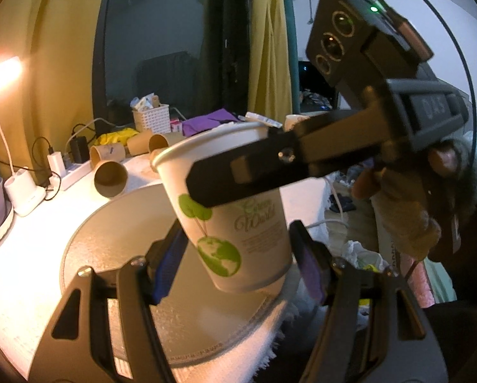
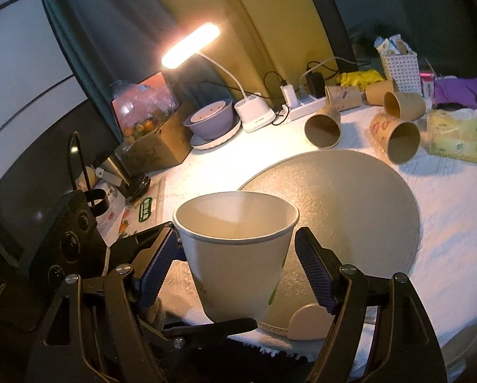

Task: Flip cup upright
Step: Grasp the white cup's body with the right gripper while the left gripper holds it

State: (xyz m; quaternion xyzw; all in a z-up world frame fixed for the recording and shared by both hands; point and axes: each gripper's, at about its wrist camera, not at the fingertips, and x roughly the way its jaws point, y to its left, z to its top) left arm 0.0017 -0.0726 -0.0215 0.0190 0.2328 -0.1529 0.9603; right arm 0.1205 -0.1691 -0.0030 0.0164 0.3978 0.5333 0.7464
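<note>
A white paper cup with green globe print is held in the air above the round grey mat, mouth up and tilted. In the left wrist view my right gripper comes in from the right and clamps the cup near its rim. My left gripper is open, its blue pads on either side of the cup's base, apart from it. In the right wrist view the cup sits between the right gripper pads, mouth facing the camera. A left finger shows below it.
Several brown paper cups lie on their sides behind the mat. A desk lamp, purple bowl, power strip, white basket and tissue pack line the back. The table edge is close in front.
</note>
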